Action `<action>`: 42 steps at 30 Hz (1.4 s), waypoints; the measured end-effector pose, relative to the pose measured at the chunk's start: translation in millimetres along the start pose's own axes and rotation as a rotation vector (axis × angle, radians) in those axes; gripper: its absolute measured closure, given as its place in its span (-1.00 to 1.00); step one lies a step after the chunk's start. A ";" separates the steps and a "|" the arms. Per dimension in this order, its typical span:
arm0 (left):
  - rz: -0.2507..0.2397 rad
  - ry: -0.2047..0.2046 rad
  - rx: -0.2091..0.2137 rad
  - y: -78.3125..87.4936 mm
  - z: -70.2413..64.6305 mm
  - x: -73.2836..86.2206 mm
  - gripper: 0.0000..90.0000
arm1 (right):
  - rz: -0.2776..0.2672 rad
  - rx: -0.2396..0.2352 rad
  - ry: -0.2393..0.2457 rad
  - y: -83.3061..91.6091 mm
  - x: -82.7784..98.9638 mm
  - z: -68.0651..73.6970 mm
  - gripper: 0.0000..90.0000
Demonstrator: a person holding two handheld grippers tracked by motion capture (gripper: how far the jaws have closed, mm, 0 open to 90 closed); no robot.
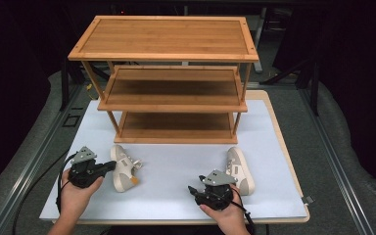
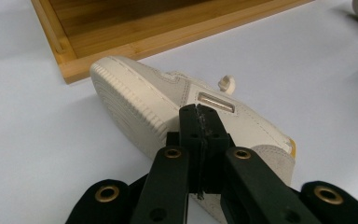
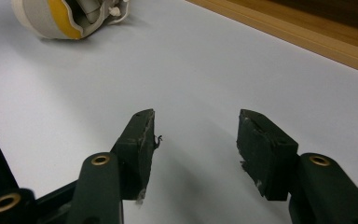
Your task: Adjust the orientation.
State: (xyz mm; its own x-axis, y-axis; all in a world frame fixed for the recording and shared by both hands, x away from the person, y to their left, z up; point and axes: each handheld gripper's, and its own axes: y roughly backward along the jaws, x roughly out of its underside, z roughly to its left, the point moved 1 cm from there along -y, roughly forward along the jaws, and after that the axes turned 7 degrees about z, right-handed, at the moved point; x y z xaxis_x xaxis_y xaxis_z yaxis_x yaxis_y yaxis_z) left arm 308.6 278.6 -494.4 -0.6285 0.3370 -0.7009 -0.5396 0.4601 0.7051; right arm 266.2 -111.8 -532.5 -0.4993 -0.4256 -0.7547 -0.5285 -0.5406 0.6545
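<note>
High view: two cream shoes (image 1: 123, 168) (image 1: 239, 170), left gripper (image 1: 111, 166) clenched beside one, right gripper (image 1: 191, 189) released.

two cream-white shoes (image 1: 123, 169) (image 1: 239, 169) lay on a pale blue-white mat (image 1: 176, 171); the shoe at nine o'clock showed a yellow lining. a honey-brown bamboo shelf (image 1: 169, 73) stood at twelve o'clock. both grippers (image 1: 108, 166) (image 1: 192, 189) were black.

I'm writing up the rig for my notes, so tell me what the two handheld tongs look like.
Both the left tongs and right tongs are matte black, each with a grey three-cornered plate on top and a black cable trailing toward the person. Up close, each has two chunky black arms with brass-ringed pivot holes and blocky, scuffed black pads. The hands and forearms show no gloves or sleeves.
</note>
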 end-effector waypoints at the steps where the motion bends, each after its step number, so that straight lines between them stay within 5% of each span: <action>1: -0.002 -0.001 0.002 0.1 0.4 0.3 1.00 | 0.000 0.000 0.000 0.0 0.0 -0.1 0.03; 9: -0.006 -0.003 -0.046 4.0 -2.0 5.7 1.00 | -0.010 0.000 -0.011 1.7 0.2 -0.5 0.03; 19: 0.023 0.079 -0.099 17.5 16.6 30.3 1.00 | -0.024 -0.006 -0.031 4.6 -0.3 -1.8 0.03; 24: 0.017 0.163 -0.143 26.0 26.9 37.5 0.99 | -0.027 0.001 -0.030 5.6 -1.2 -1.5 0.02; 29: -0.021 0.189 -0.131 31.8 26.2 37.9 0.99 | -0.031 0.001 -0.032 7.4 -0.9 -2.8 0.02; 34: -0.023 0.178 -0.165 30.9 21.5 39.2 0.75 | -0.031 -0.005 -0.031 7.1 -0.9 -2.2 0.02; 37: -0.066 0.216 -0.136 35.0 22.0 40.6 0.49 | -0.028 -0.002 -0.030 6.4 -0.8 -2.5 0.02; 42: -0.056 0.216 -0.111 34.4 18.2 42.6 0.42 | -0.026 -0.004 -0.033 5.9 -0.5 -3.0 0.02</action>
State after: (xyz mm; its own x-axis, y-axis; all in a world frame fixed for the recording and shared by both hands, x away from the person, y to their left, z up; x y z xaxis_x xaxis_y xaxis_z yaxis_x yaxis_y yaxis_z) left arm 273.5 323.7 -502.0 -0.6947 0.1243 -0.7085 -0.6277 0.3763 0.6815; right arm 265.4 -117.0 -528.5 -0.5079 -0.3873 -0.7694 -0.5390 -0.5539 0.6346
